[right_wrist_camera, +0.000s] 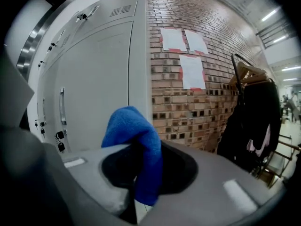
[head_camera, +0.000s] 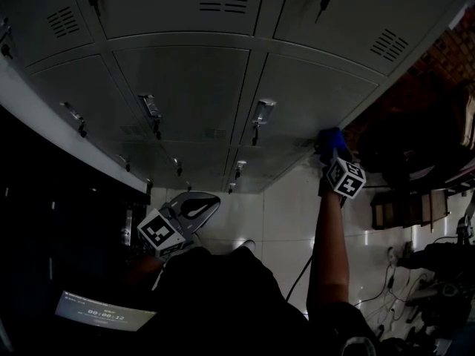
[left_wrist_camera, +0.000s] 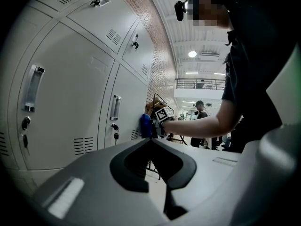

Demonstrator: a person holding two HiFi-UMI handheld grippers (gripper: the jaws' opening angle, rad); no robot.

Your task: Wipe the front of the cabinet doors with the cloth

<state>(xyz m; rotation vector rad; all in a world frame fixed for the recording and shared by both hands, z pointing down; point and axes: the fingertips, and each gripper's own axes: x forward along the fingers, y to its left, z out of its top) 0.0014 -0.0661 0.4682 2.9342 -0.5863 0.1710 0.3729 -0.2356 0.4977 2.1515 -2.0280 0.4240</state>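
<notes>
- Closest in: right gripper (right_wrist_camera: 138, 149), jaws clamped tight on the blue cloth (right_wrist_camera: 134, 131). The cloth bunches above the tips and hangs down over the front of them.
- I see the cloth at the rightmost cabinet door (right_wrist_camera: 94, 79), close to that door's right edge. The left gripper view shows it up against the door front.
- Same door has a vertical handle (right_wrist_camera: 62, 106) with keys (right_wrist_camera: 60, 145) hanging just below it.
- Right of the cabinet is a brick wall (right_wrist_camera: 188, 102) with paper sheets (right_wrist_camera: 192, 72) stuck on it. A coat rack (right_wrist_camera: 249, 117) with dark garments stands beside the wall.
- Head view: my right forearm (head_camera: 326, 251) is stretched out to the cabinet.
- Left gripper (left_wrist_camera: 153, 142): jaws closed together, nothing between them.
- Head view puts the left gripper low and well apart from the doors, pointing roughly along the cabinet front.
- Head view is very dark, so I can't read door detail there.
</notes>
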